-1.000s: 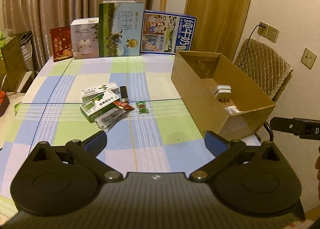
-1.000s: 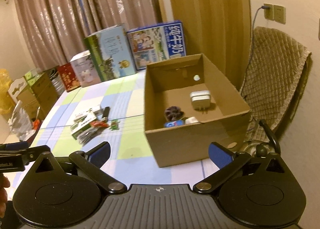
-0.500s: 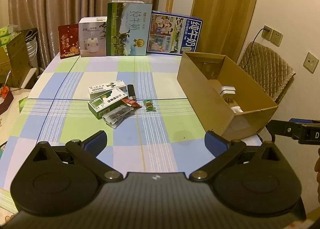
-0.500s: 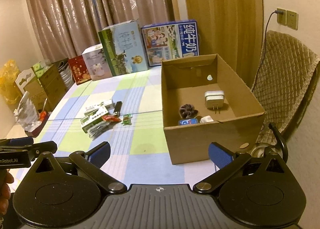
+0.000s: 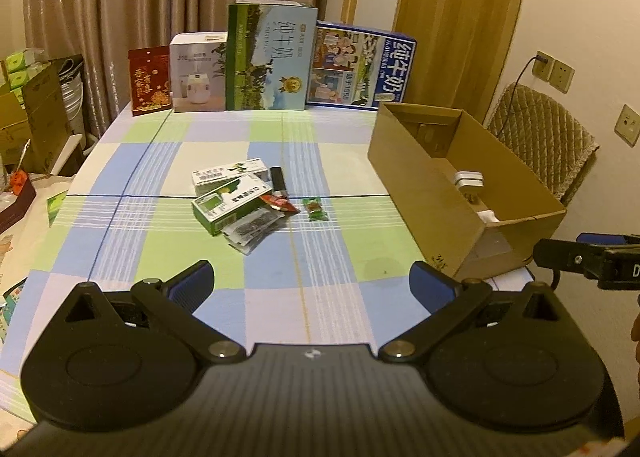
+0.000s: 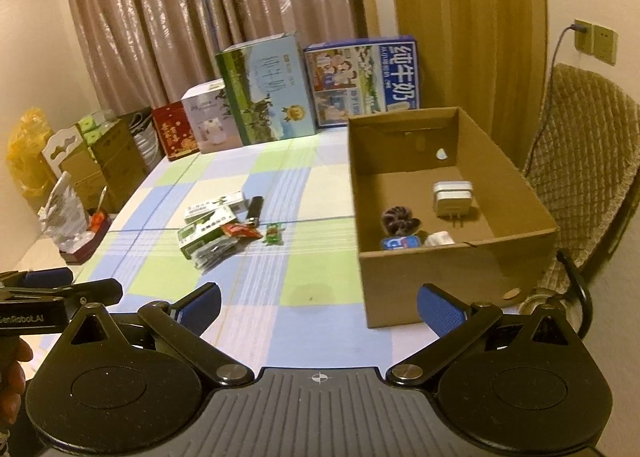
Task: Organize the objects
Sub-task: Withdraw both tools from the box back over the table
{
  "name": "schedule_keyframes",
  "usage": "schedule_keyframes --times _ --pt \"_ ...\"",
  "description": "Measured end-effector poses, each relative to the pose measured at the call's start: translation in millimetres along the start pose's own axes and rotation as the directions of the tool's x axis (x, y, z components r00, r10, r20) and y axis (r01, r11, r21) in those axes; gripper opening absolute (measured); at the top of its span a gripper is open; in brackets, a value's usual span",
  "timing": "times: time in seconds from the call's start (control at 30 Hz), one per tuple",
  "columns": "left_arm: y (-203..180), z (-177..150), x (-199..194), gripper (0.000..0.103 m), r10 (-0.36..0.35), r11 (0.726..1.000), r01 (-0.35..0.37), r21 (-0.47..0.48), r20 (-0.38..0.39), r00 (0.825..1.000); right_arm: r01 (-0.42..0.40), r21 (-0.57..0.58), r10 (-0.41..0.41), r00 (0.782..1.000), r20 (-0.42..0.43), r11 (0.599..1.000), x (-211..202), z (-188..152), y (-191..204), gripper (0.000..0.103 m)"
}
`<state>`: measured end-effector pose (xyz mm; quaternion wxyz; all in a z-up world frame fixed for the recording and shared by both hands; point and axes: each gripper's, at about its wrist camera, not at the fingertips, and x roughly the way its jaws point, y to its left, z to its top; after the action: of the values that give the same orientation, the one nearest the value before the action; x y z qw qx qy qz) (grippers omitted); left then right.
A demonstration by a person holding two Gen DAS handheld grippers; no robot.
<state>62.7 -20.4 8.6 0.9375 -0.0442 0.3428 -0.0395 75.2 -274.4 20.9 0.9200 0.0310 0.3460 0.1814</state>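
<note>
The task is looking partly done. A white charger point(image 6: 452, 199), a dark fuzzy item point(image 6: 398, 219) and approx. two small things beside it are already lying inside the carton point(image 6: 456, 283) at the table's right side. Left to do: the pile near the table centre, i.e. two green-white boxes point(image 5: 228, 193), a black lighter point(image 5: 279, 180), a red packet point(image 5: 280, 204), a grey sachet point(image 5: 252, 227) and a green candy point(image 5: 315, 210) lying just beside them. None of these is touching the carton.

The left gripper point(image 5: 310, 283) is standing wide, with nothing between the fingers, over the near table edge. The right gripper point(image 6: 318, 303) is also spread wide and empty, facing the carton's near wall.

Vs. the earlier frames: both cameras are sitting further back and higher now, so the pile and carton are appearing smaller. The items themselves are not changing place.
</note>
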Motion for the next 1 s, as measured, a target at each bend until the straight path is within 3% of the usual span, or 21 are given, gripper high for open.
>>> schedule_keyframes --times 0.63,0.87,1.0 --pt "46.8 2.0 6.1 0.102 0.058 0.998 -0.058 -0.036 -0.006 0.998 -0.059 -0.077 0.057 0.998 -0.034 0.995 37.5 0.8 44.7 0.101" --pt "63.1 3.0 22.6 0.102 0.048 0.999 -0.049 -0.018 -0.023 0.999 -0.077 -0.085 0.073 0.996 -0.048 0.993 59.3 1.8 55.4 0.101" --pt "75.7 4.9 36.1 0.102 0.087 0.996 -0.087 0.002 -0.02 0.996 -0.085 -0.099 0.081 0.995 -0.05 0.991 81.6 5.6 63.5 0.101"
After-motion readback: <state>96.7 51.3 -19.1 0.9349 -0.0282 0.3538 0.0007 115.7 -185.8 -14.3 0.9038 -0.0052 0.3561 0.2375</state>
